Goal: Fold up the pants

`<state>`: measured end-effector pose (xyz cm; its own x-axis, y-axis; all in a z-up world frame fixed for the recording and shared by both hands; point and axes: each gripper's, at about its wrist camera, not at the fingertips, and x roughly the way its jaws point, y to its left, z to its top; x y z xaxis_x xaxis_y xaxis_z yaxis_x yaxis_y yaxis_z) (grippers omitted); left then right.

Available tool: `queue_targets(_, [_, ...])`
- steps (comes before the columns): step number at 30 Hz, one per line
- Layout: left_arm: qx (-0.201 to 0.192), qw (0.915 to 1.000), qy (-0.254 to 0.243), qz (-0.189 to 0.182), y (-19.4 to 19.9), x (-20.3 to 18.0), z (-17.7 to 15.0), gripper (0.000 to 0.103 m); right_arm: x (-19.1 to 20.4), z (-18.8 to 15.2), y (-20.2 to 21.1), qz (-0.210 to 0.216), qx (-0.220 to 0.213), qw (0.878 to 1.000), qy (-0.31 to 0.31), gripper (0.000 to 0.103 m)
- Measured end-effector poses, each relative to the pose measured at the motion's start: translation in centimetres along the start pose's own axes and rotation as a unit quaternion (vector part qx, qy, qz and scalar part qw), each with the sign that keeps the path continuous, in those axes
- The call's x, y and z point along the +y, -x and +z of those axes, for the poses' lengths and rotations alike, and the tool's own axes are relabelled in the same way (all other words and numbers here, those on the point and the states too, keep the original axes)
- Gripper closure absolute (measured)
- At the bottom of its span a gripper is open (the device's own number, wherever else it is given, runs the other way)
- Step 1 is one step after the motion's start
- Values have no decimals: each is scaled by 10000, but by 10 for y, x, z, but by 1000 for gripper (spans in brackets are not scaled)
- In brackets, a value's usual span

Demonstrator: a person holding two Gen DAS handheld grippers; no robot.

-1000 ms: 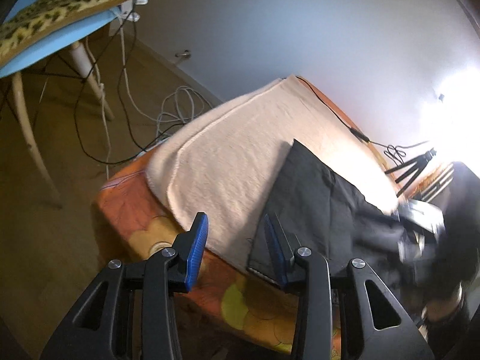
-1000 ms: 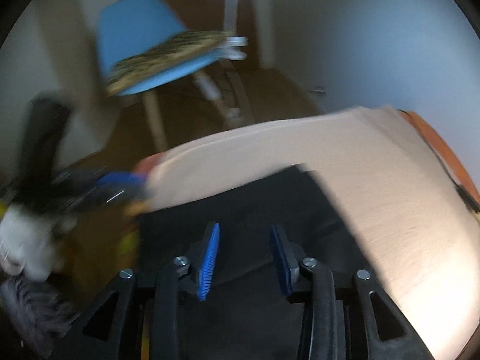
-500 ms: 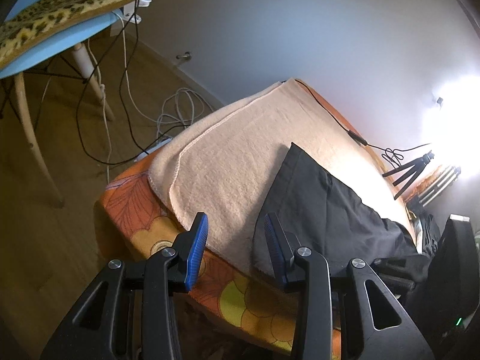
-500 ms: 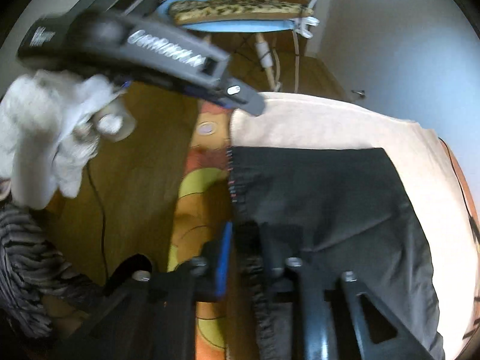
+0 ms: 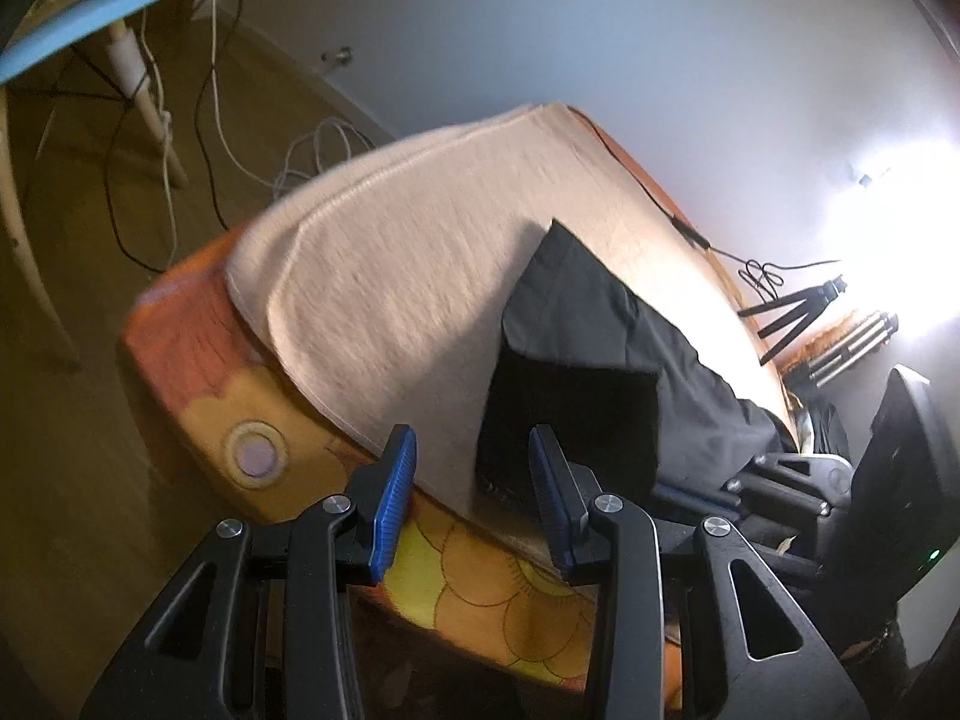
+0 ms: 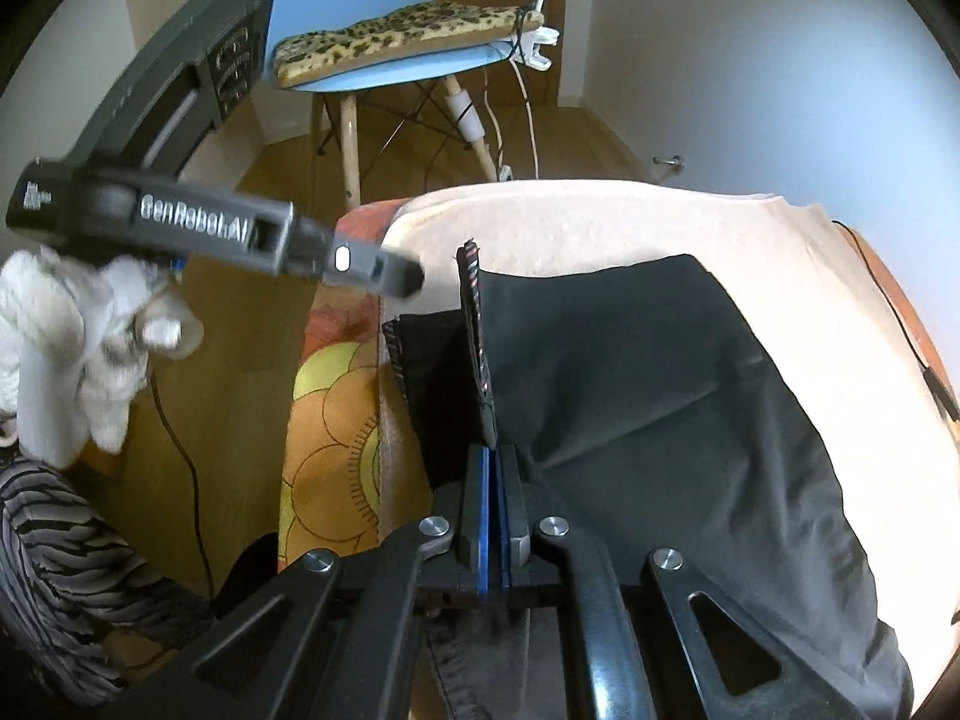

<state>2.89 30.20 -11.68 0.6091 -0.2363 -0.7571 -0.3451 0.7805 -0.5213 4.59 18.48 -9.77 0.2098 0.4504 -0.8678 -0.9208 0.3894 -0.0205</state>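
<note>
Showing only in the right wrist view, a white-gloved hand (image 6: 78, 348) carries the left gripper (image 5: 471, 492), marked "GenRobot.AI", jaws apart and empty beside the black pants (image 6: 648, 408). Right gripper (image 6: 493, 504) jaws have just closed, pinching the waistband ahead. Beige blanket (image 5: 420, 276) covers an orange floral mattress (image 5: 492, 594); blue chair (image 6: 384, 30) behind.

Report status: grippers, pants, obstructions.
Right gripper shut on pants edge, just closed. Left gripper open, empty, beside pants. Nothing blocking on the blanket.
</note>
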Motion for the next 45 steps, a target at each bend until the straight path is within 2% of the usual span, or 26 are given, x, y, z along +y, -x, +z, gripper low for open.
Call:
queue_targets(5, [179,9997,24,-152,-11,-6,-2,66,-11,-5,15,-58,-168,9994,-297,103])
queue_targets(7, [135,9998,-40,-149,-13,-10,-3,66,-18,-5,21,-93,-254,9988,-419,103])
queue_targets(9, [112,9998,-61,-149,-14,-11,-2,84,-21,-4,28,-136,-334,9982,-479,103])
queue_targets(10, [95,9999,-46,-131,-15,-12,-2,97,-22,-3,31,-156,-364,9980,-494,103])
queue_targets(14, [-116,9997,-117,-187,-7,-18,-2,99,-29,-2,44,-320,-508,9967,-545,103])
queue_targets(18, [-294,9991,-55,-298,7,-10,1,99,-35,7,73,-615,-832,9933,-518,103])
queue_targets(22, [-165,9997,-116,-154,-3,-10,0,99,-32,25,98,-873,-1171,9889,-292,103])
queue_targets(25, [-227,9995,-50,-220,-1,-9,3,99,-20,31,88,-765,-1047,9915,-70,103])
queue_targets(30, [-166,9997,-33,-202,-3,-5,-2,99,9,16,33,-528,-375,9972,371,103])
queue_targets(32, [-131,9998,-27,-175,-5,-5,-3,99,14,11,17,-337,-168,9985,385,103])
queue_targets(33, [-123,9998,-36,-157,-7,-5,-3,99,14,10,12,-98,-55,9993,357,101])
queue_targets(34, [-114,9998,-64,-136,-8,-5,-3,99,13,9,8,240,56,9992,317,96])
queue_targets(35, [-109,9998,-72,-129,-8,-6,-4,99,10,9,8,481,79,9984,279,77])
queue_targets(37, [-97,9998,-75,-127,-10,-5,-4,99,-7,12,20,784,-130,9968,26,60])
queue_targets(39, [-80,9999,-54,-129,-10,-4,-3,99,-33,18,29,1031,-346,9936,-318,63])
queue_targets(41, [-74,9999,-70,-116,-11,-5,-4,99,-66,26,30,853,-448,9927,-730,64])
queue_targets(43, [-78,9999,-84,-104,-11,-6,-4,99,-100,31,23,222,-386,9951,-878,64])
queue_targets(45, [-77,9999,-126,-76,-13,-7,-4,99,-125,29,11,-189,-167,9955,-918,64])
